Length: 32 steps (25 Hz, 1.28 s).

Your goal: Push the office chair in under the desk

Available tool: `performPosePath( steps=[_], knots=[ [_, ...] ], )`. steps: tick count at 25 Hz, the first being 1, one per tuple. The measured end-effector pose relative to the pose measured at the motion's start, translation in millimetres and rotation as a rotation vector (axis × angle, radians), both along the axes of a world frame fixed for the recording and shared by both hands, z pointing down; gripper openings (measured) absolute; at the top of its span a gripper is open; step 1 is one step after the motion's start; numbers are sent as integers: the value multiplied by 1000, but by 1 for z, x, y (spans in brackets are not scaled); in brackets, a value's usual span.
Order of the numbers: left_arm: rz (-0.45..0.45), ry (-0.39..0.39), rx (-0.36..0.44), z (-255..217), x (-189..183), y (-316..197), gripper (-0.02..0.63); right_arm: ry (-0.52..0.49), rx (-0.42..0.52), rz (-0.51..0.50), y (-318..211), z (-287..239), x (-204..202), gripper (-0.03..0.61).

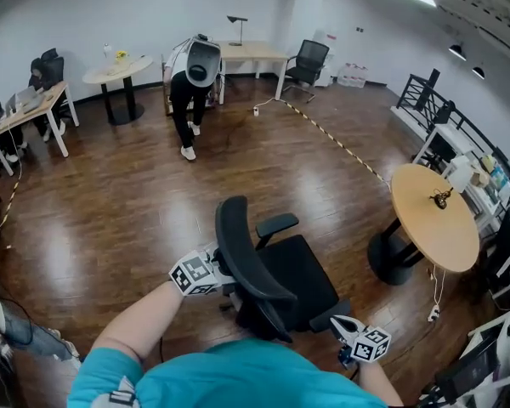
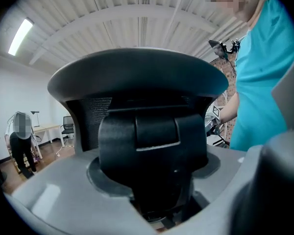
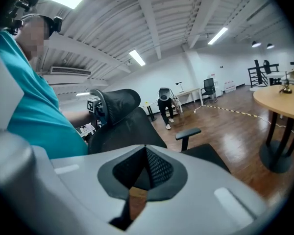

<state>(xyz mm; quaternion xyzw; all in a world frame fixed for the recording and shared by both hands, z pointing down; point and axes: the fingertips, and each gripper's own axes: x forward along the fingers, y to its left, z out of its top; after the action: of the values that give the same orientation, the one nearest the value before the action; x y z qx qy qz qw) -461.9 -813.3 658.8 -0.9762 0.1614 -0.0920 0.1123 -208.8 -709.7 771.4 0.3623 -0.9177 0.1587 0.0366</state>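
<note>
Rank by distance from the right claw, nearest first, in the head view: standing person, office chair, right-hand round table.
1. Office chair, directly alongside.
2. Right-hand round table, up-right.
3. Standing person, far across the room.

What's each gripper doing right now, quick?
Left gripper: open, fingers either side of the headrest bracket of the office chair, not visibly clamping.
Right gripper: shut, holding nothing.

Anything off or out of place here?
Only the office chair: it stands out on the open floor next to the round table, tucked under no desk. A striped tape line runs across the boards farther back. No spill or damage shows.
</note>
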Motion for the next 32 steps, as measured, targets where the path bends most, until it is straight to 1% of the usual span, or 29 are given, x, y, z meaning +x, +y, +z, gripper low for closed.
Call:
performPosePath(
  steps=[2,5,8,11,15,18,21,24,27,30,32],
  knots=[
    [4,8,0,3,-2,-8,430,1,6,25,-2,0,-1,0],
    [-4,20,-3,8,18,-13,431,-8,24,50,3,1,23,0],
    [-4,9,-16,15,49,-25,431,-21,40,55,9,2,60,0],
    [6,10,-24,16,77,-37,430,-18,49,42,17,-3,106,0],
    [15,32,-28,19,89,-59,430,3,58,36,24,-8,164,0],
    [18,37,-40,17,99,-71,430,19,78,47,32,-27,206,0],
    [19,44,-62,19,103,-81,434,30,92,52,47,-37,237,0],
    [-2,88,-84,21,106,-99,439,38,97,55,55,-30,262,0],
    [-48,176,-94,21,115,-122,442,22,90,89,50,-20,287,0],
    [-82,243,-94,19,122,-137,442,20,97,90,45,-19,295,0],
    [-82,259,-89,16,132,-149,442,25,105,84,33,-21,298,0]
  ],
)
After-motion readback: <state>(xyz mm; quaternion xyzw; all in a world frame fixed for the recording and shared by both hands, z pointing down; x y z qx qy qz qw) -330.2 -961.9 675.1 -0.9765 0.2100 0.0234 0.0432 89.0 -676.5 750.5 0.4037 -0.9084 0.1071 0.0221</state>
